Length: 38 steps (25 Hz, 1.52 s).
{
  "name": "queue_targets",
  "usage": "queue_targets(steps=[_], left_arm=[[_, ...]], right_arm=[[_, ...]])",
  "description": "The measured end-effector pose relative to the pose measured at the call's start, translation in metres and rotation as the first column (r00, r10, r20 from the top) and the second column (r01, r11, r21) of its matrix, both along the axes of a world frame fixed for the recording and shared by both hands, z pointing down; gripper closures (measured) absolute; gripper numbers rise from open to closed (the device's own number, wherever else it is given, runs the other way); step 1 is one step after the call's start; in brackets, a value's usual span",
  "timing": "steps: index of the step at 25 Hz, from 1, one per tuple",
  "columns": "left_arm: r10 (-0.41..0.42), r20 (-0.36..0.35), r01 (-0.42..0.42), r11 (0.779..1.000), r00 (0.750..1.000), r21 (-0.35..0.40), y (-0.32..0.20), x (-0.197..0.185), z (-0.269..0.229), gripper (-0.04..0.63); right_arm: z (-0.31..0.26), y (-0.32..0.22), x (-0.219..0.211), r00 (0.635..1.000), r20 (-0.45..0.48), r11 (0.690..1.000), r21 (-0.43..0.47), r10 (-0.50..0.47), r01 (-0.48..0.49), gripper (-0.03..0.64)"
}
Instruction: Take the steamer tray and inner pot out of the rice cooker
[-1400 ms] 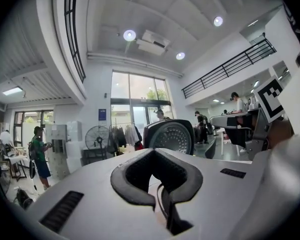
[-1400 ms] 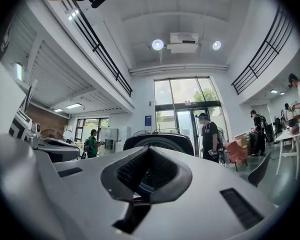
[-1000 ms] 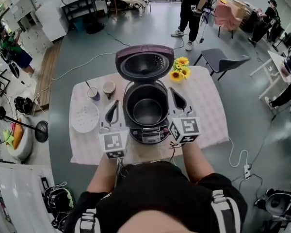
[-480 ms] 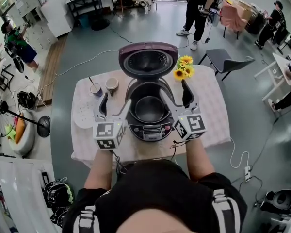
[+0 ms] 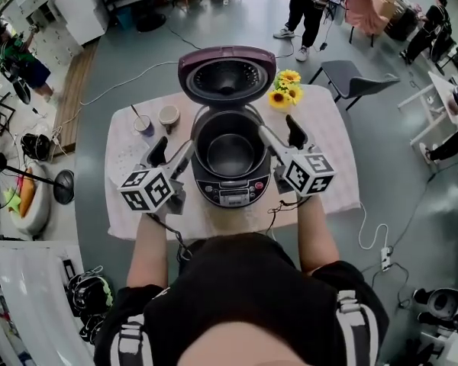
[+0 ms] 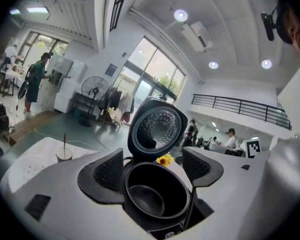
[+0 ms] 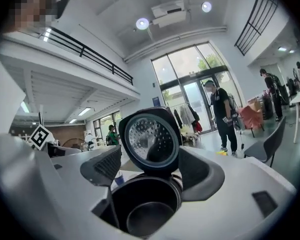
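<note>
Left claw (image 5: 172, 149), right claw (image 5: 280, 132) opened, flanking pot (image 5: 229, 152)

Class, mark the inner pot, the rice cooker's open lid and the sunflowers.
inner pot (image 5: 230, 157): head view, on its dark floor.
lid (image 5: 227, 78): head view, on its dimpled inner face.
sunflowers (image 5: 278, 97): head view, on the nearer bloom.

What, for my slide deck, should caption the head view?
Left gripper and right gripper, jaws just opened and empty, flank the open rice cooker, inner pot still inside.
</note>
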<state>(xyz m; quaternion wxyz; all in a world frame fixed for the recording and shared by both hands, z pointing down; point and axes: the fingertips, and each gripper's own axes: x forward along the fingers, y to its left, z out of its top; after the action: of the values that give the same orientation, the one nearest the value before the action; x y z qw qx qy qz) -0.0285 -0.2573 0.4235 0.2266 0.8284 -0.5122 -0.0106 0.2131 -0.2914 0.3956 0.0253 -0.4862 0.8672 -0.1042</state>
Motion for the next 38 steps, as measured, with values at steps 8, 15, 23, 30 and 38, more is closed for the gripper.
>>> queue_targets(steps=[8, 15, 23, 30, 38], left_arm=[[0.065, -0.183, -0.087, 0.989, 0.981, -0.116, -0.008, 0.003, 0.033, 0.238], [0.137, -0.217, -0.173, 0.973, 0.966, -0.153, -0.023, 0.014, 0.059, 0.248], [0.203, -0.239, -0.264, 0.929, 0.95, -0.258, -0.032, 0.025, 0.105, 0.25], [0.195, -0.361, -0.31, 0.904, 0.912, -0.294, -0.041, 0.028, 0.12, 0.253], [0.215, -0.4, -0.355, 0.878, 0.891, -0.32, -0.041, 0.033, 0.133, 0.265]], right_arm=[[0.069, -0.012, 0.0, 0.992, 0.072, 0.957, -0.265, -0.1, 0.116, 0.264], [0.117, -0.02, -0.004, 0.986, 0.097, 0.911, -0.38, -0.134, 0.161, 0.264], [0.15, -0.031, -0.012, 0.978, 0.121, 0.871, -0.447, -0.168, 0.205, 0.265], [0.168, -0.037, -0.009, 0.974, 0.123, 0.843, -0.488, -0.192, 0.228, 0.265], [0.171, -0.04, -0.01, 0.953, 0.223, 0.803, -0.52, -0.203, 0.292, 0.278]])
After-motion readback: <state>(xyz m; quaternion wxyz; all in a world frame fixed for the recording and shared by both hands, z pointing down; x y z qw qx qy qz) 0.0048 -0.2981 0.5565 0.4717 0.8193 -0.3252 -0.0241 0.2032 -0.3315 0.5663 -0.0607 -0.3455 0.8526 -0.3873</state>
